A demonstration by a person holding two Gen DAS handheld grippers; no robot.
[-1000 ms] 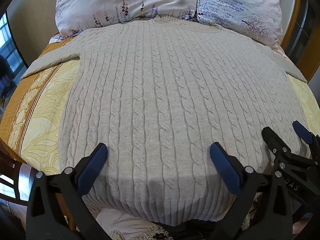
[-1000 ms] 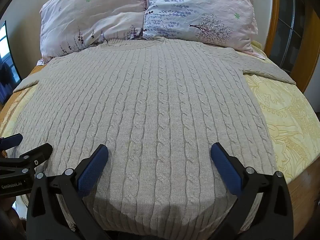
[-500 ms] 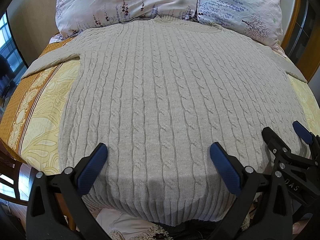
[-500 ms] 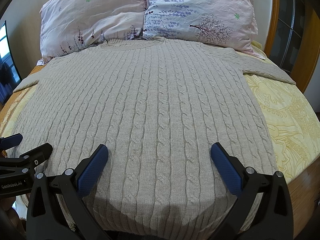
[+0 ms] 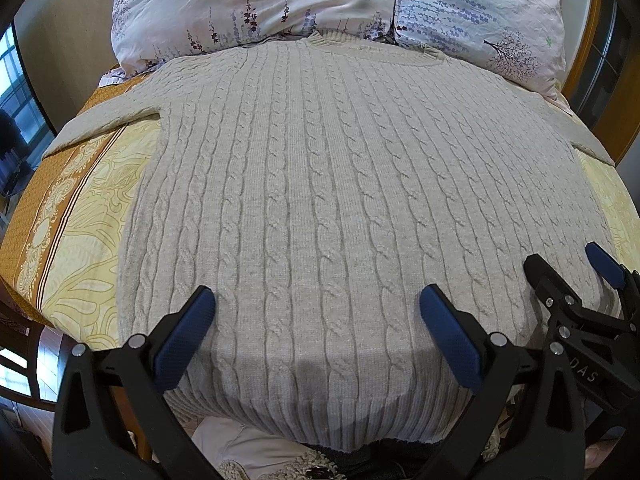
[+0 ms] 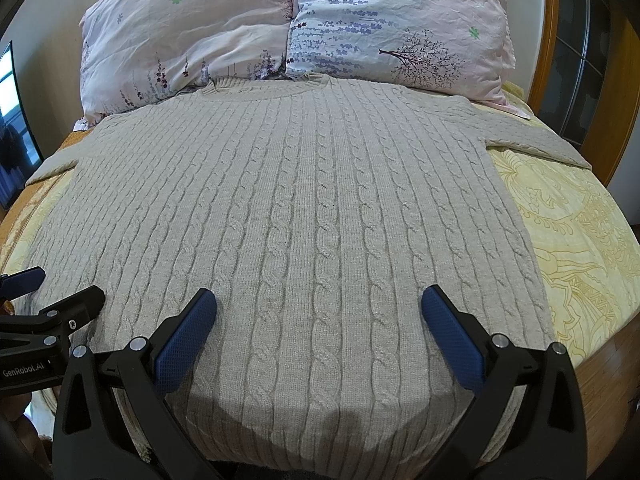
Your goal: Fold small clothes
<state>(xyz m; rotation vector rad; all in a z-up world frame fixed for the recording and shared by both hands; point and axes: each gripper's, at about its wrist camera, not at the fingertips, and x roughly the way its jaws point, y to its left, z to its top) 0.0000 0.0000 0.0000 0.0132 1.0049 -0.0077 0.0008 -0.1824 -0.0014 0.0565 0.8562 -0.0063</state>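
A beige cable-knit sweater (image 5: 328, 184) lies flat on the bed, collar towards the pillows, sleeves spread to both sides; it also shows in the right wrist view (image 6: 304, 216). My left gripper (image 5: 316, 320) is open and empty, hovering over the sweater's hem near its left half. My right gripper (image 6: 318, 320) is open and empty over the hem near its right half. The right gripper shows in the left wrist view (image 5: 572, 276) at the right, the left gripper in the right wrist view (image 6: 56, 292) at the left.
Two floral pillows (image 5: 256, 4) (image 6: 400, 28) stand at the head of the bed. A yellow patterned bedspread (image 6: 576, 240) lies under the sweater. A wooden headboard frame (image 6: 548, 20) is at the right. The bed's near edge lies under the hem.
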